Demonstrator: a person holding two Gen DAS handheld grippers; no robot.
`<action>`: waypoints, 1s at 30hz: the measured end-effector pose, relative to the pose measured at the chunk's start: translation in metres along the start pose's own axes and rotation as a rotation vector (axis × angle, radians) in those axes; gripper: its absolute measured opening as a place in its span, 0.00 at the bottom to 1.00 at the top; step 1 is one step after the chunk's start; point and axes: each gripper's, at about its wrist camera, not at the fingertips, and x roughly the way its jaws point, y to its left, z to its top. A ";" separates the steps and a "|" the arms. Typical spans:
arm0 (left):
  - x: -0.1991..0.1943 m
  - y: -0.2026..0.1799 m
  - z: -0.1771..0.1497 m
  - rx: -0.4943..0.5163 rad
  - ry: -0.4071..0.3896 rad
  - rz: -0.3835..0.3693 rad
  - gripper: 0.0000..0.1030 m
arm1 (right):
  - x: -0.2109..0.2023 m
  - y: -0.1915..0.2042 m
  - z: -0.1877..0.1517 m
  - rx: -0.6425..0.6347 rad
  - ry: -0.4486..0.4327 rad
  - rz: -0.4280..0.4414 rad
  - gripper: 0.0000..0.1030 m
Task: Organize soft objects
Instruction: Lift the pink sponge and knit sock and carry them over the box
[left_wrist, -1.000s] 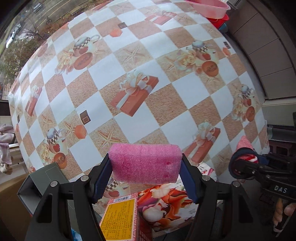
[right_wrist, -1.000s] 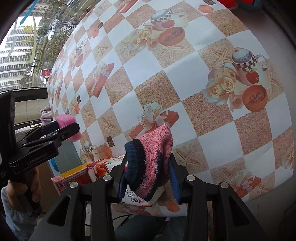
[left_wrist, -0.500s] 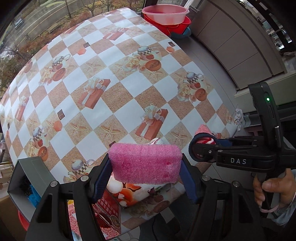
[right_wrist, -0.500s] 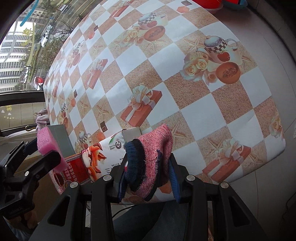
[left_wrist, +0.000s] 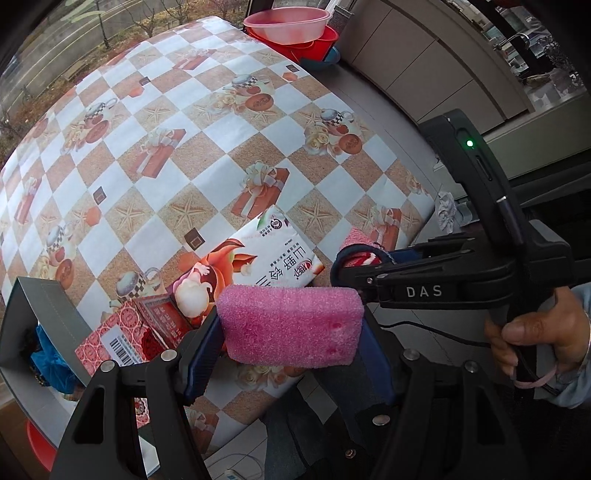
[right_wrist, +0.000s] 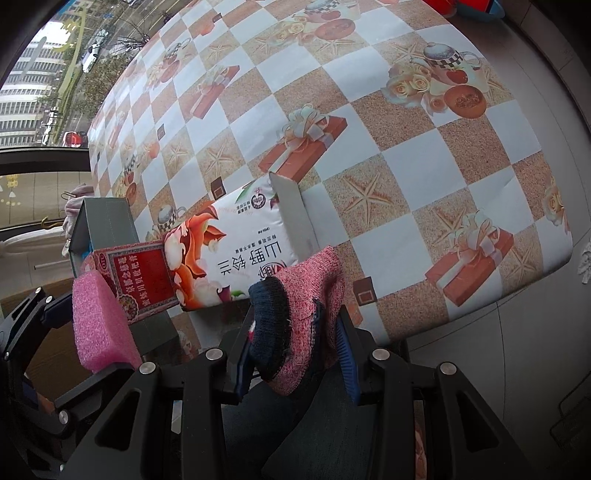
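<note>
Left gripper (left_wrist: 290, 325) clamped on pink foam sponge (left_wrist: 291, 325). Right gripper (right_wrist: 295, 332) pinching pink knitted sock (right_wrist: 310, 291), above checkered tabletop (right_wrist: 406, 147) edge.

right gripper (right_wrist: 295, 354) is clamped on a pink knit sock with a navy cuff (right_wrist: 295, 314), left gripper (right_wrist: 62, 332) beside it pinches a pink sponge (right_wrist: 99, 321), white snack bag (right_wrist: 236, 251) and red box (right_wrist: 144, 284) lying on the checkered tablecloth (right_wrist: 406, 166)

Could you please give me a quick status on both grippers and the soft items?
Left gripper shut on pink sponge. Right gripper shut on knit sock. Both held off the table's near edge. Nothing in the way.
</note>
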 end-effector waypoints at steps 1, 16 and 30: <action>-0.002 0.001 -0.005 0.000 -0.003 -0.004 0.70 | 0.001 0.004 -0.003 -0.009 0.004 -0.003 0.39; -0.038 0.057 -0.096 -0.164 -0.076 -0.001 0.70 | 0.020 0.099 -0.041 -0.297 0.077 -0.024 0.39; -0.078 0.156 -0.188 -0.562 -0.182 0.111 0.70 | 0.049 0.224 -0.071 -0.682 0.184 -0.027 0.39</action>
